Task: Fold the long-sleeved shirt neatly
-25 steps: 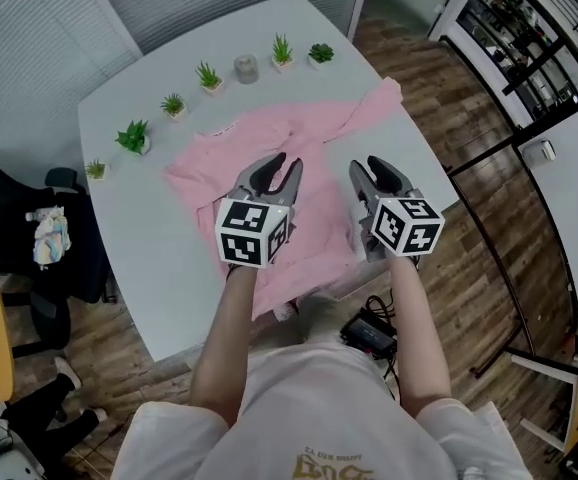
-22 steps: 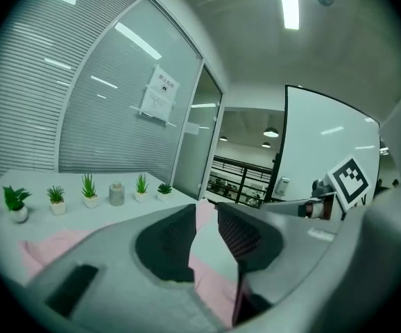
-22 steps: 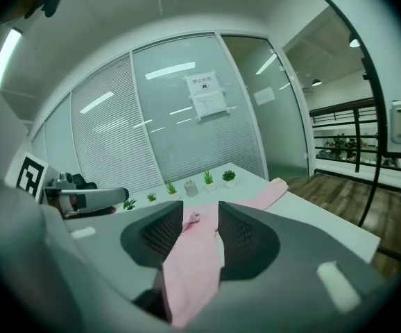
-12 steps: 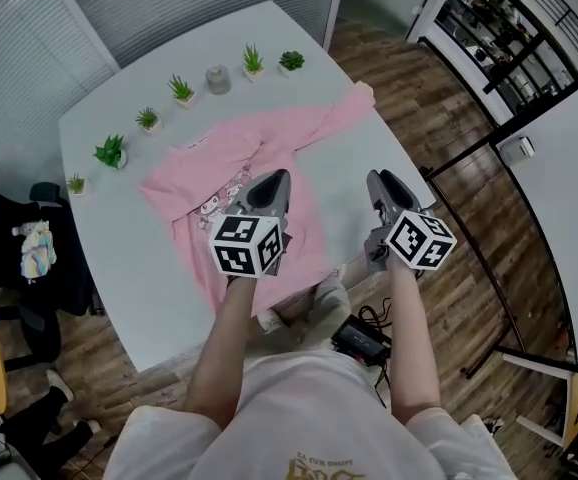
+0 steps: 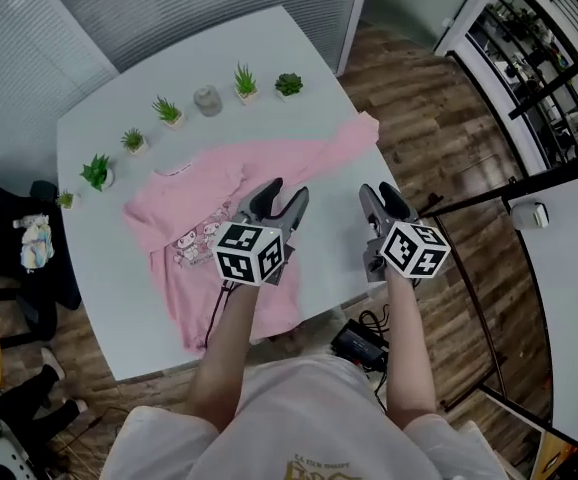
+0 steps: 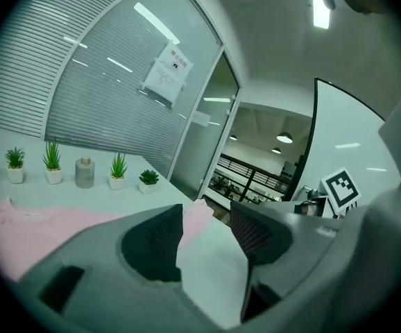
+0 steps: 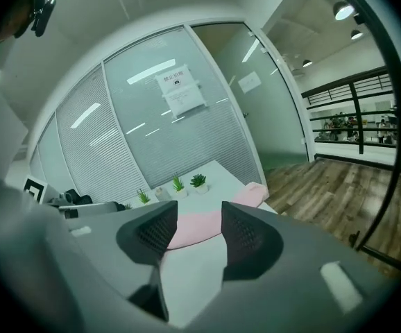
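Observation:
A pink long-sleeved shirt with a cartoon print lies front up on the white table. Its hem reaches the near edge, and one sleeve stretches to the far right corner. My left gripper hovers over the shirt's right side, its jaws opening with nothing between them. Over bare table to the right of the shirt, my right gripper is also opening and empty. The left gripper view looks past the left gripper at the shirt. The right gripper view frames the sleeve beyond the right gripper.
Several small potted plants and a grey jar line the table's far edge. A black office chair stands at the left. A black box with cables lies on the wood floor by the near edge.
Both grippers have moved right, from over the shirt's lower body to its right side and the bare table. The left jaws shut half a second ago and now stand apart.

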`<state>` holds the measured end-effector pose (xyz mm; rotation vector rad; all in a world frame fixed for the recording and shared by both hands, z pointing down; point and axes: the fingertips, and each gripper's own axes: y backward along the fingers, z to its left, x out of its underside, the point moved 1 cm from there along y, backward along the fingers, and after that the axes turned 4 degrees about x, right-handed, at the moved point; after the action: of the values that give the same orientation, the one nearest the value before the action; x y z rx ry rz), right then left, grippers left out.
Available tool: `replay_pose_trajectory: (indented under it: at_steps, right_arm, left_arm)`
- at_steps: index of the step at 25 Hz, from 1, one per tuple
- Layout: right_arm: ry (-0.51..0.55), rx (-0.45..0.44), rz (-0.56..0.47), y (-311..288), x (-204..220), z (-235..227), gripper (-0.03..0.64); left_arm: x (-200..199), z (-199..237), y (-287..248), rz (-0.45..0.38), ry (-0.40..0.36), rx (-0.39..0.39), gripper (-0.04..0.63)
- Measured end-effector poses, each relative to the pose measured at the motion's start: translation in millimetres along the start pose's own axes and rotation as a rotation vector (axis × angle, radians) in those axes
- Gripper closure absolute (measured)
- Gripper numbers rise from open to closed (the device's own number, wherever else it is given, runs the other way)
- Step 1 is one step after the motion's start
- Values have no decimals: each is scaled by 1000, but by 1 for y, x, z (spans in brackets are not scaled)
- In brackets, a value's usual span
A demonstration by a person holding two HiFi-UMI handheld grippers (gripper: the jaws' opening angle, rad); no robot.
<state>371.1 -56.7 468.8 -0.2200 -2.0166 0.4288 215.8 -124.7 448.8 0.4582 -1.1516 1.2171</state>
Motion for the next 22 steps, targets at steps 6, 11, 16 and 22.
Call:
replay_pose_trajectory:
  at_steps: [6, 11, 16, 22]
  right_arm:
    - [7, -31, 97, -49, -5, -45, 415]
    - [-45, -69, 135, -79, -11, -72, 396]
    - [-65, -78, 155, -102, -24, -99, 396]
    - [-83, -74, 182, -121, -27, -129, 397]
  left_arm:
    - [9, 15, -68, 85, -17, -60, 374]
    - [24, 33, -115, 176, -24, -88, 377]
    - [41, 52, -159, 243, -19, -103, 417]
    - [66, 68, -199, 338, -21, -109, 414]
